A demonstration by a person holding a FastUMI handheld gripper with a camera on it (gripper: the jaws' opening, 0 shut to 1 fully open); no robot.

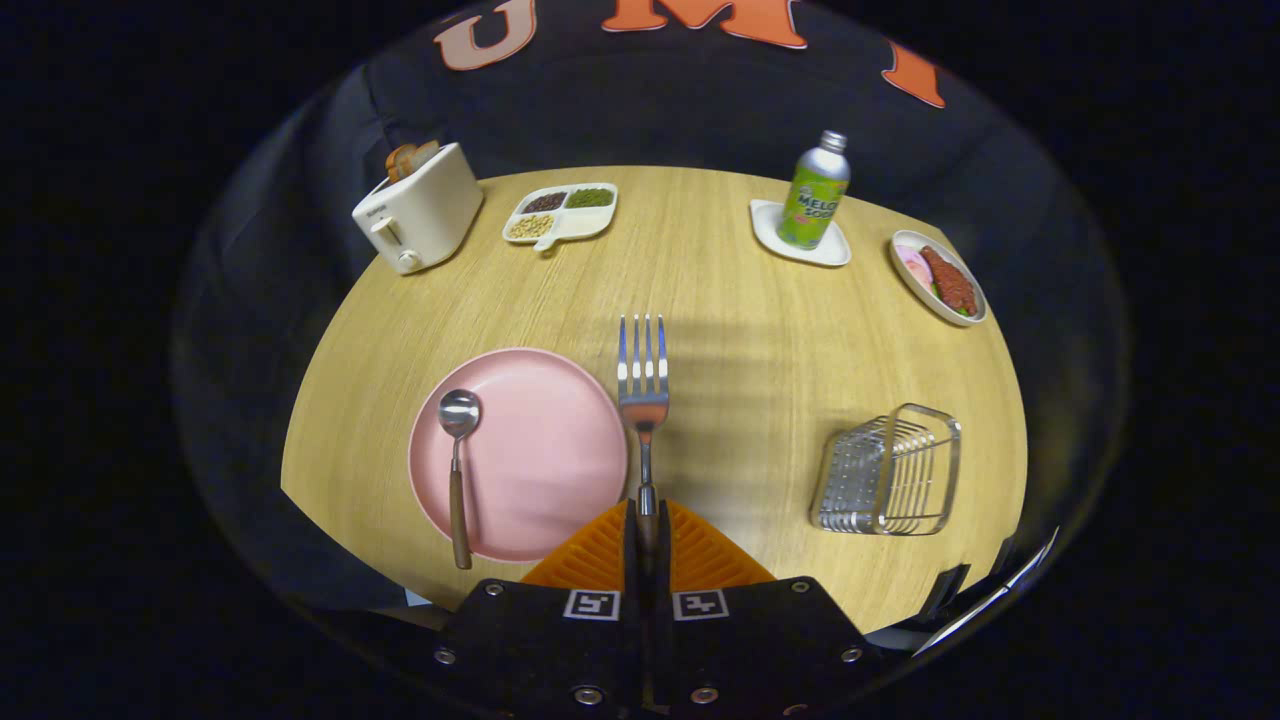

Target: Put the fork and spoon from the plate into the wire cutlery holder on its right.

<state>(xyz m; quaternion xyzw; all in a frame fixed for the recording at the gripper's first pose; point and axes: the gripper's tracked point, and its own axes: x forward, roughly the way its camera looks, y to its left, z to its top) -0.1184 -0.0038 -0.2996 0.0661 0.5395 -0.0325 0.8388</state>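
The gripper [645,525] pinches the fork [643,385] by its handle, tines pointing to twelve o'clock, lifted beside the pink plate [540,460]. The thin handle could twist or slip in swinging to the wire cutlery holder [890,470] at three o'clock. The wooden-handled spoon [458,470] lies on the plate at ten o'clock.

A steel fork [643,385] stands out ahead of the gripper [646,530], whose fingers clamp its handle. The wooden-handled spoon [458,470] lies on the pink plate [540,450]'s left rim. The empty wire cutlery holder [888,472] stands near the table's right edge.
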